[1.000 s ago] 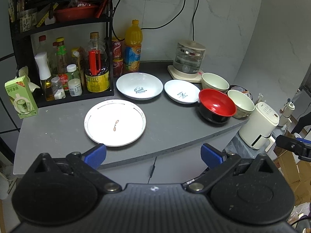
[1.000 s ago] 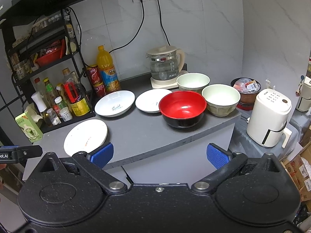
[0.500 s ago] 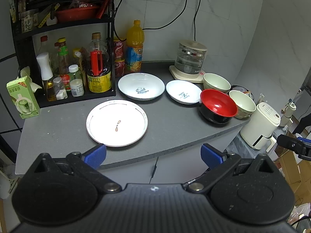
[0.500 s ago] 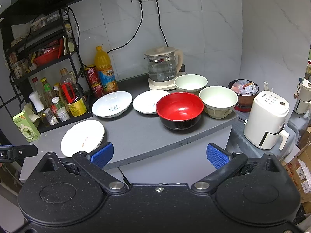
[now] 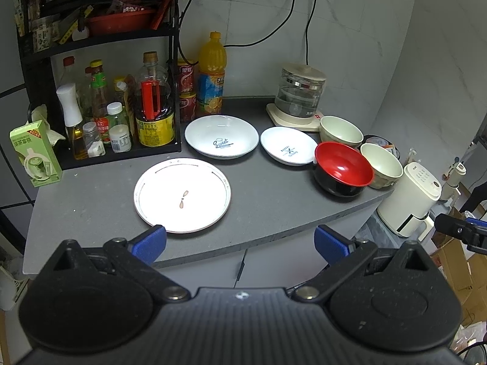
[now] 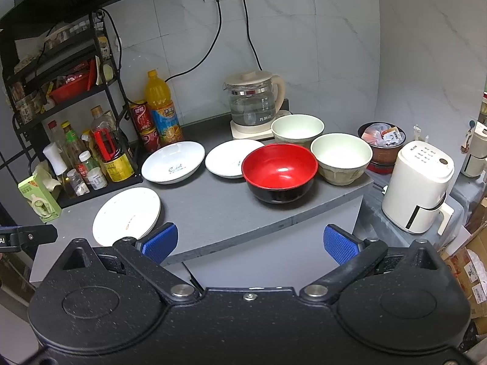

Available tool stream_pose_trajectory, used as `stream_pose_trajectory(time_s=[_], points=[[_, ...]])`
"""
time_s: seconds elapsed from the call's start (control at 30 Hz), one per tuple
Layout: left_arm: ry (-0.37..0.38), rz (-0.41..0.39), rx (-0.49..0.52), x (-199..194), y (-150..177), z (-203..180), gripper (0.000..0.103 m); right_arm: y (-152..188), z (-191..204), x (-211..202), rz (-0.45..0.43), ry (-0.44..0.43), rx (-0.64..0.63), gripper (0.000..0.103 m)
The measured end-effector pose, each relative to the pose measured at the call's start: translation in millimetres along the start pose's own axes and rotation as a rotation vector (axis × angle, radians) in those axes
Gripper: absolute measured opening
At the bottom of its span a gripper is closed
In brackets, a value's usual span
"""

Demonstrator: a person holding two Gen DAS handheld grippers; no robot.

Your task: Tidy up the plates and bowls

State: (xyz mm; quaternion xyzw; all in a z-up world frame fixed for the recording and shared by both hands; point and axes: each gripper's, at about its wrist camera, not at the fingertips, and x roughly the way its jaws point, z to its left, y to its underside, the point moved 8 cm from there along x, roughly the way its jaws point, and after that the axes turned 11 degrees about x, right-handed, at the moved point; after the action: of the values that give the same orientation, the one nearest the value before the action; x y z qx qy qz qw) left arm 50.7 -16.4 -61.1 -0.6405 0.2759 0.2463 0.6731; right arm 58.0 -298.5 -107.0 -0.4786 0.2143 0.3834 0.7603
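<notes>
Grey counter point(image 5: 274, 200) fills mid-frame, and both views have crept closer over the last second, so the approach is on but nothing's grasped. Flat plate point(image 5: 182, 194) lower centre, two shallow dishes behind, red bowl point(image 6: 279, 172) and two pale bowls at right, all separate. Left tongs point(image 5: 239, 245) and right tongs point(image 6: 249, 243) gape wide, empty. Only the right view shows the red bowl's full black outside.

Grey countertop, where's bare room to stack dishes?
Bare grey countertop lies between the flat white plate and the red-and-black bowl, and left of the plate toward the green carton. Crowded: the two pale green bowls beside the glass kettle.
</notes>
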Motion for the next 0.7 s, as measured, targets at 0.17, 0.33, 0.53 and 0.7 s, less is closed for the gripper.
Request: stream_pose_trajectory(time_s=[0.17, 0.33, 0.53, 0.7], points=[[-0.008, 0.002, -0.004, 1.0, 1.0, -0.7, 0.102, -0.1, -0.7, 2.3, 0.004, -0.001, -0.002, 0.103], [-0.011, 0.004, -0.013, 1.6, 2.4, -0.1, 0.102, -1.1, -1.9, 5.1, 0.009, -0.005, -0.007, 0.103], [-0.017, 0.01, -0.021, 4.0, 1.2, 1.7, 0.102, -3.8, -2.8, 8.9, 0.012, -0.011, -0.014, 0.103], [-0.023, 0.011, -0.025, 4.7, -2.2, 2.1, 0.102, -6.7, -3.2, 11.0, 0.013, -0.006, -0.015, 0.103]])
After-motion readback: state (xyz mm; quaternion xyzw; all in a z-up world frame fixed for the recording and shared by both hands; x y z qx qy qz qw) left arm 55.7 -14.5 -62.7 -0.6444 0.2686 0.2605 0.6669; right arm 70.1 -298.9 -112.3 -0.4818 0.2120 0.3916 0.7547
